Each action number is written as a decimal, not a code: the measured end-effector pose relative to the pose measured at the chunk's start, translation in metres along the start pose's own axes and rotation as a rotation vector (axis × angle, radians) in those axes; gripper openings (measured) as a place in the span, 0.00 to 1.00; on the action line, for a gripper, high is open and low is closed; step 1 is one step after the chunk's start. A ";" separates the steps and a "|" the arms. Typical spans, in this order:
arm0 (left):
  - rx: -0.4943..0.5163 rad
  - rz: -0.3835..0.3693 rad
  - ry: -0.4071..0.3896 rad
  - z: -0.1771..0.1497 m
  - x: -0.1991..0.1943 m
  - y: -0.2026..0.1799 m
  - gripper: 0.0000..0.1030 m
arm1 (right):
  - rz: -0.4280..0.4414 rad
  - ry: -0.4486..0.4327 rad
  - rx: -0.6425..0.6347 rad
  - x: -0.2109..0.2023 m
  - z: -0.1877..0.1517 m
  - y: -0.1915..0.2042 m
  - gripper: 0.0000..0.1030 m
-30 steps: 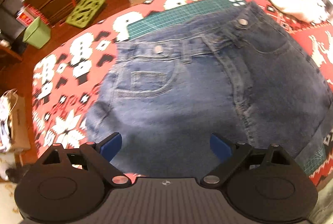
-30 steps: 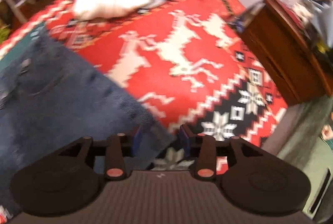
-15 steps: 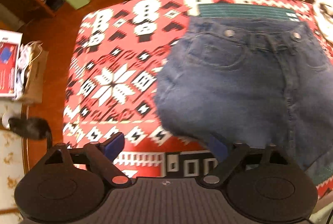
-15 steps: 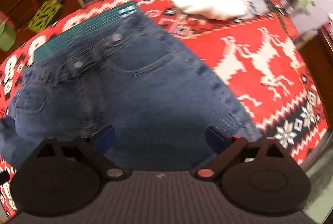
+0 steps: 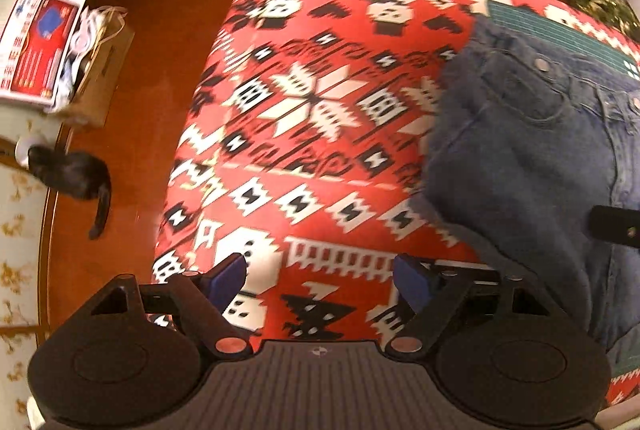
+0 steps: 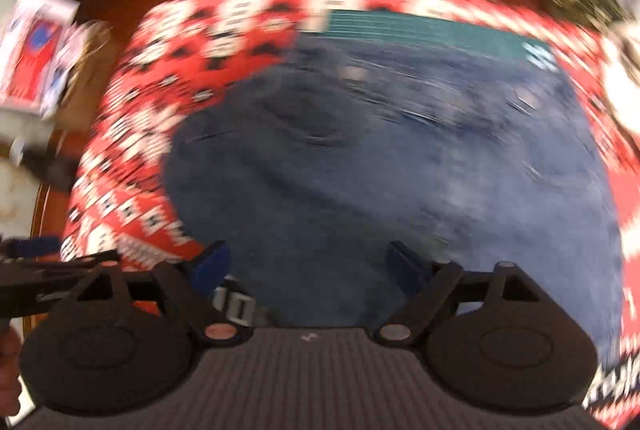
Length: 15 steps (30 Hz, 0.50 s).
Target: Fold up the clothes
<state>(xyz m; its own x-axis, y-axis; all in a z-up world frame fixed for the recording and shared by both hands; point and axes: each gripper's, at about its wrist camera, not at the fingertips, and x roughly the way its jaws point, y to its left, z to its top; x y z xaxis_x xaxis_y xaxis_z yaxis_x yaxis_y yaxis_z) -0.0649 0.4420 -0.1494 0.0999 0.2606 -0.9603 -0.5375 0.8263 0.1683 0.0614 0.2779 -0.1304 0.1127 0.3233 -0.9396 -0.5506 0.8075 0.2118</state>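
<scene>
A table draped in a red, white and black patterned cloth point(image 5: 312, 118) fills the room's middle. Off its left edge, on the wooden floor, a black cat point(image 5: 76, 174) sits near an open cardboard box point(image 5: 96, 70).

The left gripper point(image 5: 320, 280) hovers over the bare left part of the cloth, its blue-tipped fingers spread wide, holding nothing, just beside the denim's left edge.

To the right lie the jeans point(image 5: 532, 166), waistband at the far side with its buttons showing, spread over a green cutting mat point(image 5: 560, 34). They look short and broad, so the legs may already be doubled under, or they may simply hang off the near edge; neither view shows which. No tidy folded bundle is visible.

The right gripper point(image 6: 308, 264) hangs above the near middle of the jeans, fingers equally wide apart and empty. Its view is heavily blurred. At far right, a pale heap of fabric point(image 6: 624, 82) sits on the cloth.
</scene>
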 end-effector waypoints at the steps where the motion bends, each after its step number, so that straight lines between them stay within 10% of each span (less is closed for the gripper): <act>1: -0.012 0.001 0.004 -0.001 0.002 0.004 0.79 | 0.003 0.009 -0.024 0.006 0.001 0.008 0.77; 8: -0.074 0.009 0.027 -0.003 0.010 0.030 0.79 | 0.021 0.069 -0.186 0.049 0.011 0.066 0.54; 12: -0.083 -0.013 0.034 0.000 0.012 0.030 0.73 | -0.003 0.070 -0.150 0.055 0.016 0.055 0.16; 15: -0.089 -0.031 0.039 0.002 0.014 0.030 0.66 | -0.025 0.051 -0.088 0.046 0.022 0.033 0.12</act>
<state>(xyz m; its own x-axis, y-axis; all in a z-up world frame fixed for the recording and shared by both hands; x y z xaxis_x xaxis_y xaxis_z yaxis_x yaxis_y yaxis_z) -0.0780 0.4719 -0.1568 0.0854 0.2147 -0.9729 -0.6074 0.7853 0.1200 0.0668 0.3308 -0.1607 0.0865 0.2764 -0.9572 -0.6190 0.7677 0.1657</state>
